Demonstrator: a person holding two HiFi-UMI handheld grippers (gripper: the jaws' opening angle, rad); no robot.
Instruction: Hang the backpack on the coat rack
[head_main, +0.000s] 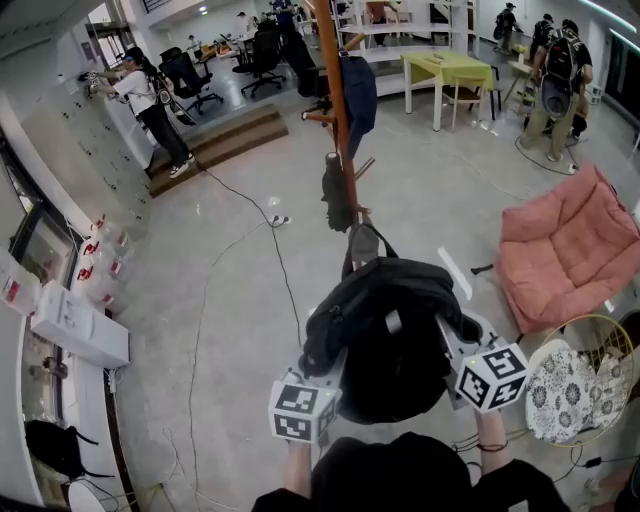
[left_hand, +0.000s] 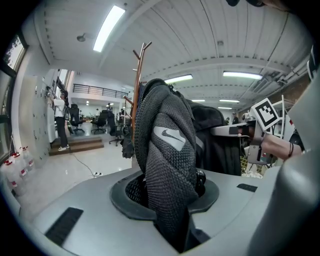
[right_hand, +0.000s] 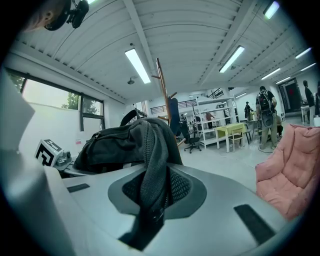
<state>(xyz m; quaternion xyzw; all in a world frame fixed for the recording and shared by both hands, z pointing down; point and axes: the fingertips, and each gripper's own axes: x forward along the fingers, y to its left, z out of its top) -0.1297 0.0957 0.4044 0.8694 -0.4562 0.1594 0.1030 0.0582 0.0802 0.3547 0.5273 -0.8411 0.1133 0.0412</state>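
A black backpack (head_main: 385, 330) hangs between my two grippers above the grey floor. My left gripper (head_main: 322, 368) is shut on a padded mesh shoulder strap (left_hand: 167, 150) that fills its jaws (left_hand: 167, 200). My right gripper (head_main: 455, 345) is shut on the other mesh strap (right_hand: 150, 155), which runs down into its jaws (right_hand: 152, 197). The orange coat rack (head_main: 335, 110) stands straight ahead, just beyond the bag's top loop (head_main: 365, 245). A blue garment (head_main: 358, 95) and a dark item (head_main: 337, 195) hang on it. The rack's pole also shows in the gripper views (left_hand: 139, 75) (right_hand: 162, 90).
A pink floor cushion (head_main: 565, 250) and a round basket with a patterned pad (head_main: 575, 385) lie to the right. A cable (head_main: 280, 260) runs across the floor at left. White boxes (head_main: 80, 325) line the left wall. Steps (head_main: 225, 145), a green table (head_main: 450, 70) and people stand further back.
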